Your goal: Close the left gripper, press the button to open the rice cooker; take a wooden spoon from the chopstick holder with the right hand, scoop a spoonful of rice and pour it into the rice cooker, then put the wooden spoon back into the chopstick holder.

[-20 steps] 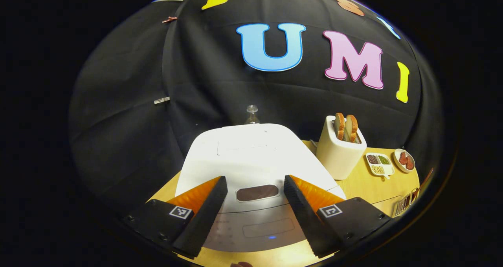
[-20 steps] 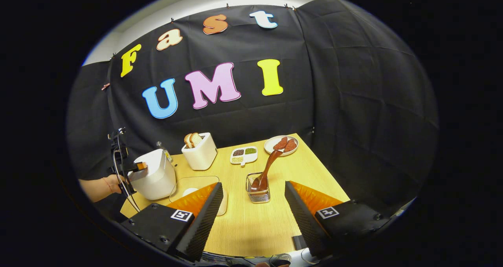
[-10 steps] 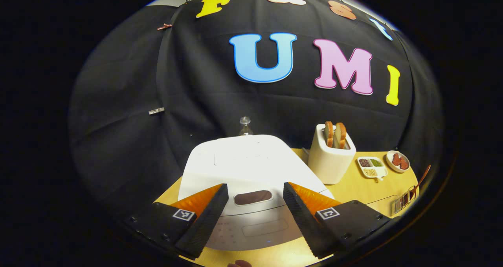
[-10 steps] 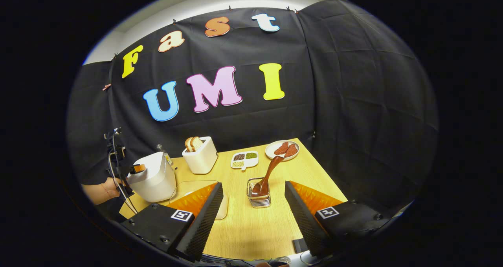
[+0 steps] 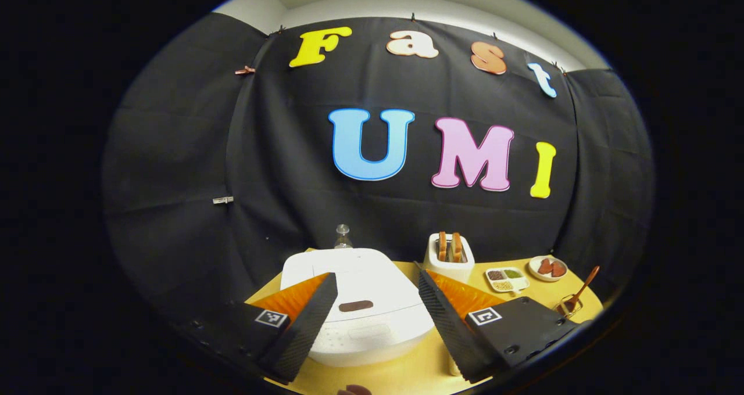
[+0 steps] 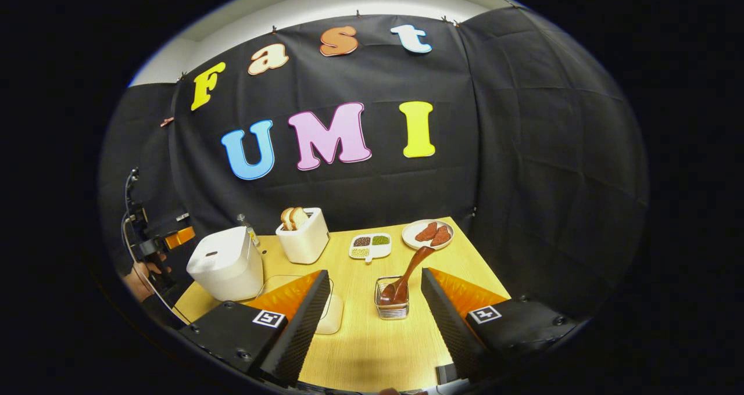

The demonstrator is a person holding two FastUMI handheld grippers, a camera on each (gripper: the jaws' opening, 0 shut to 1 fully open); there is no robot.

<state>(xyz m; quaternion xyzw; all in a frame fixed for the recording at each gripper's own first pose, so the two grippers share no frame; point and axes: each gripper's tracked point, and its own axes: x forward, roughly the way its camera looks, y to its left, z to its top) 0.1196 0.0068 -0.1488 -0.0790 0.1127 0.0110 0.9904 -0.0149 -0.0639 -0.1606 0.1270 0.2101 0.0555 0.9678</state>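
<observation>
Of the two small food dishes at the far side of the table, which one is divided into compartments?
The white rectangular dish, beside the toaster: it has separate sections of dark, green and pale grains. The round plate to its right has none and holds reddish slices.

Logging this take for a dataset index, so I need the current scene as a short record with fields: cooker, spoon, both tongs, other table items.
cooker: white, lid shut, left part of table
spoon: standing in holder, leaning right
left tongs: open, empty, before the cooker, not touching
right tongs: open, empty, short of the holder
toaster: two slices in it
tray: divided, grains
plate: reddish slices
</observation>
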